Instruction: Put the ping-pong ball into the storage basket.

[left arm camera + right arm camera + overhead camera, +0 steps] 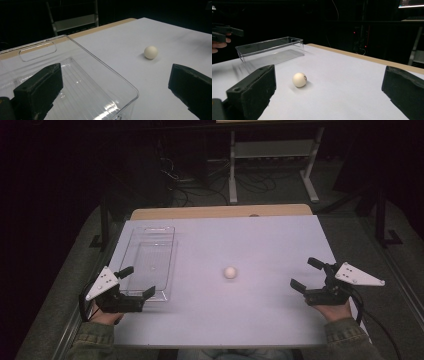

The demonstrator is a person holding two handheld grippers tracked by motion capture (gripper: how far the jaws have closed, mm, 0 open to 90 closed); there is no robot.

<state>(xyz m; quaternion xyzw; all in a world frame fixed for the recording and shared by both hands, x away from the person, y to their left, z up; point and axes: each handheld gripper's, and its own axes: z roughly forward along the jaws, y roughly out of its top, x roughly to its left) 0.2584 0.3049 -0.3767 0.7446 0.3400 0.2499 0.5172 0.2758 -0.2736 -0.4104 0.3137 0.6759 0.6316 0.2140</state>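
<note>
- The white ball (230,272) lay alone near the middle of the white tabletop (260,240), touching nothing else.
- A clear plastic bin (148,260) stood on the left part of the tabletop, well apart from the ball, its long side running away from the person; it held nothing that could be made out.
- The left tool (136,283) hung over the near end of the bin with its black jaws spread wide and nothing between them; in the left gripper view one jaw sat above the bin's inside and the other above the bare tabletop, with the ball (150,52) farther off between them.
- The right tool (309,274) was held near the right edge of the tabletop, jaws wide apart and empty, pointing toward the ball (299,79), which lay ahead of it and clear of both jaws.
- In the right gripper view the bin (270,51) stood beyond the ball.
</note>
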